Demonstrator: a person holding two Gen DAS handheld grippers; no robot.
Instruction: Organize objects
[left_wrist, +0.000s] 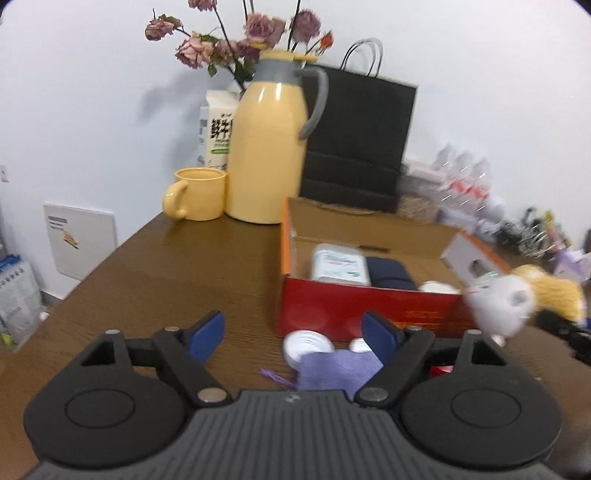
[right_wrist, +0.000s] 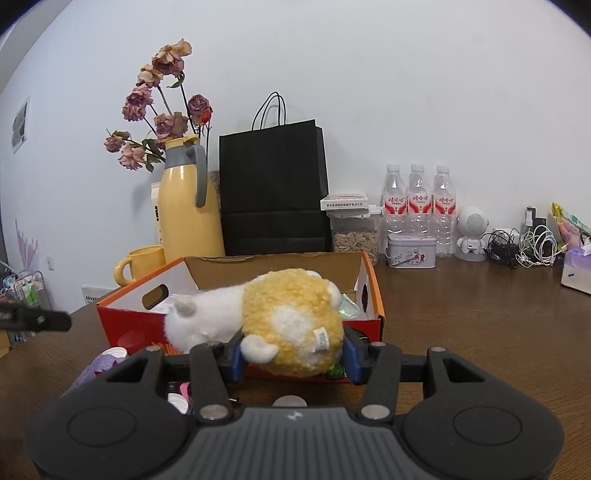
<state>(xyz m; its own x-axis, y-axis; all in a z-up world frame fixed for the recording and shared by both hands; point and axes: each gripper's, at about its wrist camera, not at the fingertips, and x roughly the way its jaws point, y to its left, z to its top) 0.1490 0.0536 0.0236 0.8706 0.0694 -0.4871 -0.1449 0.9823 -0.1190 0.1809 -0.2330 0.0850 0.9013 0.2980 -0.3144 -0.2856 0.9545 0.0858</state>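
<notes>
My right gripper (right_wrist: 293, 360) is shut on a yellow and white plush toy (right_wrist: 280, 321) and holds it just in front of an open red cardboard box (right_wrist: 125, 328). In the left wrist view the toy (left_wrist: 517, 299) shows blurred at the right, by the box (left_wrist: 354, 310). The box holds a wipes pack (left_wrist: 340, 264), a dark blue pouch (left_wrist: 388, 271) and a white item. My left gripper (left_wrist: 295, 338) is open and empty above the wooden table. Below it lie a purple cloth (left_wrist: 338, 371) and white lids (left_wrist: 306, 347).
A yellow thermos (left_wrist: 267, 147), a yellow mug (left_wrist: 195, 194), dried roses and a black paper bag (left_wrist: 360, 136) stand behind the box. Water bottles (right_wrist: 417, 206), a seed jar (right_wrist: 354, 236), a tin (right_wrist: 410, 254), a white speaker, cables and a tissue box (right_wrist: 576, 269) line the back right.
</notes>
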